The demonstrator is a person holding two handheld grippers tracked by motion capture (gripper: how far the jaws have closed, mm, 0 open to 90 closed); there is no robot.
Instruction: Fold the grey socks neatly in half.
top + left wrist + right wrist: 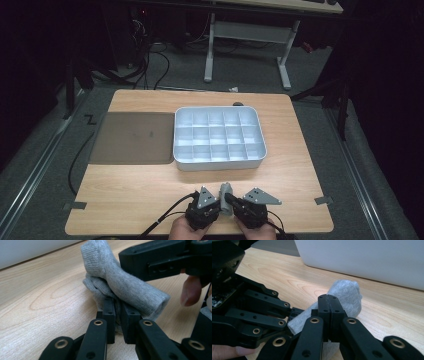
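Observation:
A grey sock, partly rolled, lies on the wooden table near its front edge, between my two grippers. My left gripper comes at it from the left. In the left gripper view its jaws stand almost together, with sock fabric pinched in the narrow gap. My right gripper meets it from the right. Its jaws are pressed together on a thin fold of the sock. The roll's far end sticks out past both grippers.
A white tray with several empty compartments stands behind the sock at mid table. A dark flat mat lies to its left. Bare wood stretches left and right of my hands. A desk frame stands on the floor beyond the table.

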